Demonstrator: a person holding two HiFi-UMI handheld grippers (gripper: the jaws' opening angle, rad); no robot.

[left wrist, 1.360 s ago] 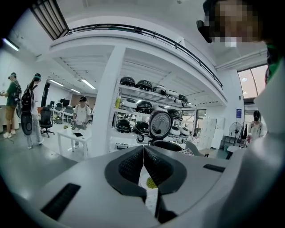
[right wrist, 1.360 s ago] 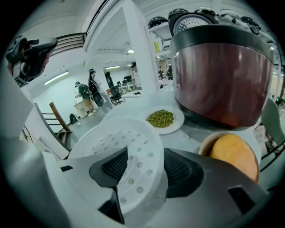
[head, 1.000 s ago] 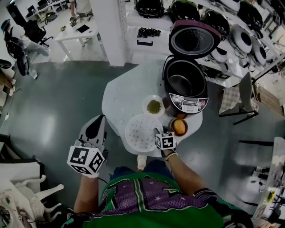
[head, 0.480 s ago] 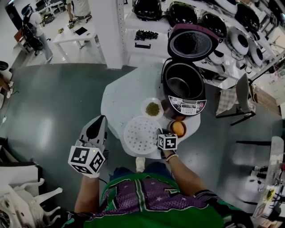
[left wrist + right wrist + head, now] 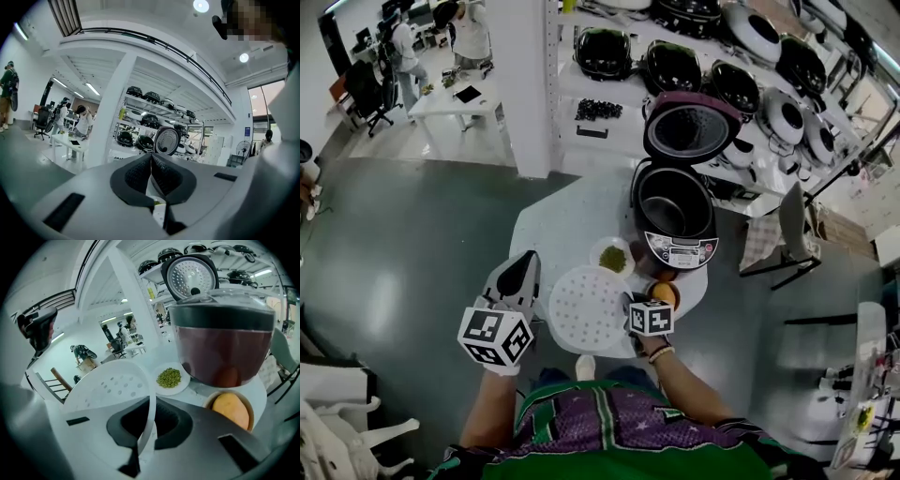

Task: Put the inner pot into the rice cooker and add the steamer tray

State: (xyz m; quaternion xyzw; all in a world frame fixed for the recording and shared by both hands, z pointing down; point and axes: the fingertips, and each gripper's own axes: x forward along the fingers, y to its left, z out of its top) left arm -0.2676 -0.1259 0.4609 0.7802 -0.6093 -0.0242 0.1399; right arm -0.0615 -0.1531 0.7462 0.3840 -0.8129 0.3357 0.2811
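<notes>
Left gripper [image 5: 151, 168] has its jaws pressed together on nothing and hovers at the left off the table [image 5: 553, 225], so it gives no support. The white perforated steamer tray [image 5: 586, 309] sits at the near edge of the table, tilted, carried only by a pinch on its right rim. The right gripper [image 5: 149, 423] is clamped on that thin rim, with the tray wall standing between the pads. Main risk: a one-sided grip on a wide, light disc, so the tray could pivot or slip out of the pads if swung fast. The far edge of the tray hangs low, so it could clip the dish of green beans [image 5: 183, 386] and scatter them. It could also knock the bowl with an orange-yellow fruit [image 5: 209, 401], which sits just beside the gripper. Further right is the rice cooker [image 5: 680, 248], lid [image 5: 689, 127] up, and the dark inner pot [image 5: 670, 202] looks already seated inside. If the tray arrives tilted it may catch on the cooker's rim or lodge crooked in the pot, and the raised lid leaves little room behind.
</notes>
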